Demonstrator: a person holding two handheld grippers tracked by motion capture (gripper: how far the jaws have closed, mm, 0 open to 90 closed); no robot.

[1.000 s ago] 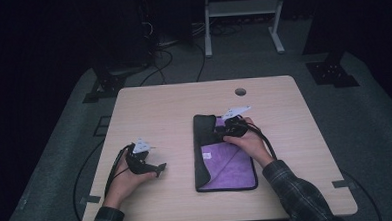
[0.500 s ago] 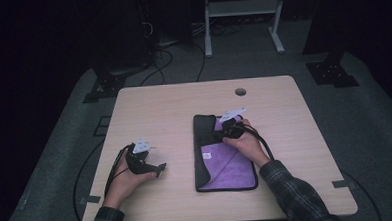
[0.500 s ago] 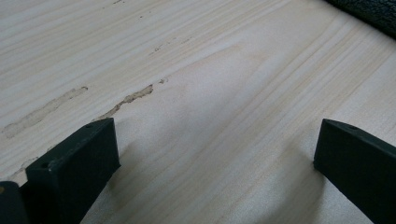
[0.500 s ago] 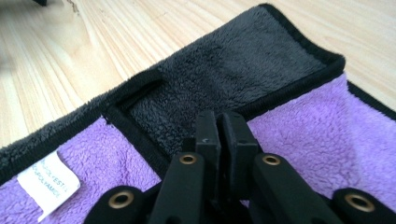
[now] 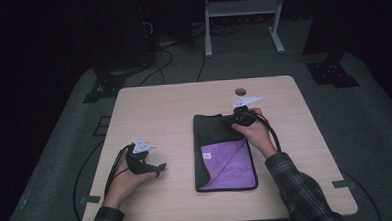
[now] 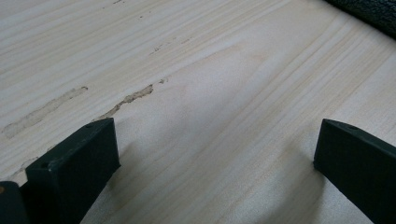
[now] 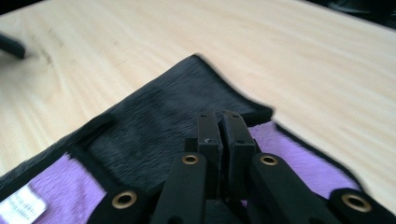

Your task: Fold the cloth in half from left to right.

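Observation:
A cloth (image 5: 226,164), purple on one face and black on the other, lies folded right of the table's middle. A black flap (image 5: 216,132) covers its far part. My right gripper (image 5: 234,120) sits at the cloth's far right corner, held by a hand in a plaid sleeve. In the right gripper view its jaws (image 7: 219,114) are pressed together on the raised black layer (image 7: 154,116), with purple pile (image 7: 299,154) beneath. My left gripper (image 5: 160,167) rests on the bare wood at the near left. Its jaws (image 6: 217,128) stand wide open with nothing between them.
The wooden table (image 5: 164,107) has a round cable hole (image 5: 240,91) near its far edge. A white tag (image 7: 23,205) is sewn on the cloth's purple side. The cloth's dark edge (image 6: 369,14) lies beyond the left gripper. A white frame (image 5: 242,8) and cables stand on the floor behind.
The right hand has shifted slightly toward the far right. Black cloth now covers the far part, where purple showed before. The left hand has stayed where it was.

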